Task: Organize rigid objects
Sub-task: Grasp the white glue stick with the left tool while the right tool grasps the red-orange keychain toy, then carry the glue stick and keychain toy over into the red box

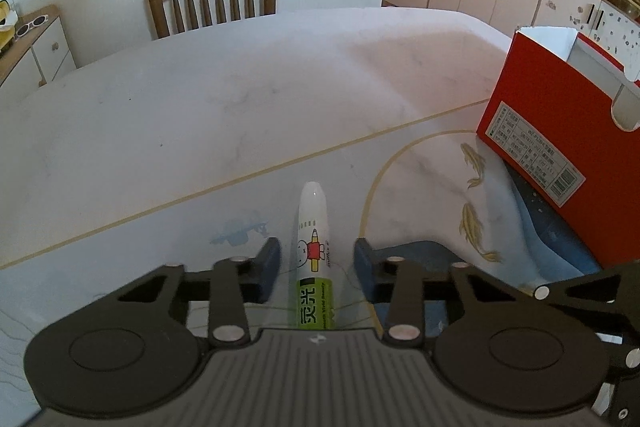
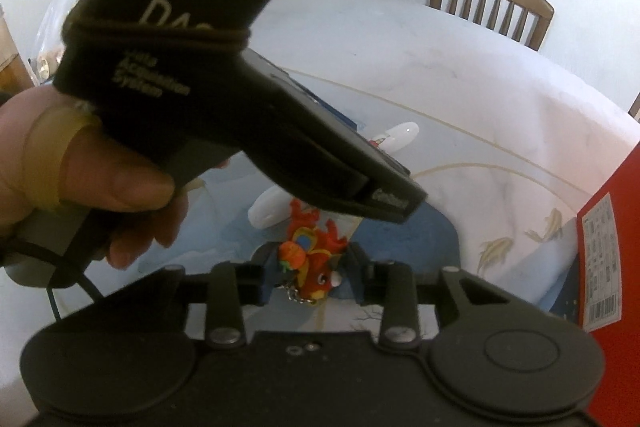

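Judging by how things lie, the tidying is at an early stage: both items in view sit on the white marble-patterned counter (image 1: 200, 115), and none can be seen inside the open red cardboard box (image 1: 540, 115), though its interior is mostly hidden.

In the left wrist view, a white plastic tube with a green label and a cartoon rabbit print (image 1: 314, 259) lies at lower centre, pointing away up the frame. The left hand-held gripper (image 1: 316, 263) straddles it, but a sliver of gap shows on either side of the tube, so the blue pads (image 1: 268, 263) are released, not yet pressing. The box stands at the right edge of that frame, well apart from the tube.

In the right wrist view, a small red and orange plastic figurine with a metal keychain (image 2: 310, 267) sits at lower centre. The right hand-held gripper (image 2: 308, 273) looks clenched on it, its pads seeming to touch both flanks. The person's hand (image 2: 88, 179) holding the other tool fills the left and upper left.

What is left, as I read it: firm up both grasps, lift, and carry each piece to the box.
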Demonstrator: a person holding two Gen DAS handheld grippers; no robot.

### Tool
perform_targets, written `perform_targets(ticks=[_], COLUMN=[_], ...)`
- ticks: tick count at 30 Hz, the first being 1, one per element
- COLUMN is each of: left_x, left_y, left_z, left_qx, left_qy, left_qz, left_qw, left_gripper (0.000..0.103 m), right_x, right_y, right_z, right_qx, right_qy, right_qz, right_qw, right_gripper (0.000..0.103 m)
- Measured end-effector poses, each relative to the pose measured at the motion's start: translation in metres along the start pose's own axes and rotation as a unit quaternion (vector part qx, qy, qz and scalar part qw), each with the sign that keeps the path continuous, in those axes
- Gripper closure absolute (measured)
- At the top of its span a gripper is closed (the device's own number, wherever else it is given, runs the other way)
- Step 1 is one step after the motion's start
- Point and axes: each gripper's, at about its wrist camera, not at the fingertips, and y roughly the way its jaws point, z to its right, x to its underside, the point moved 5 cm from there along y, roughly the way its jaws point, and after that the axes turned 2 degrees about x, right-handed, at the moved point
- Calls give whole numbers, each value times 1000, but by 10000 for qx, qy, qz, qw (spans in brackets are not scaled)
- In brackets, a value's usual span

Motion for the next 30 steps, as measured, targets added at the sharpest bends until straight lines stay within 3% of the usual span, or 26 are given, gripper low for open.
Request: perform_targets(ticks=[2, 5, 18, 30], left_x=[0, 0, 8, 17], left_y=[0, -1, -15, -44], left_z=[0, 1, 10, 20], left_qx=[-17, -70, 33, 253], left_qy=[-1, 6, -186, -428], left_qz=[1, 7, -44, 57], left_qw=[10000, 10000, 9998, 9987], left_gripper=[72, 85, 86, 86], right_x=[1, 6, 22, 33], right_y=[-3, -8, -60, -130], right_z=[3, 8, 46, 85], right_qx=[26, 132, 505, 476], right_qy=[12, 91, 787, 1634], right_qz=[-25, -57, 79, 178], right_qw=[10000, 9999, 9956, 9852], right_gripper=[69, 69, 69, 69])
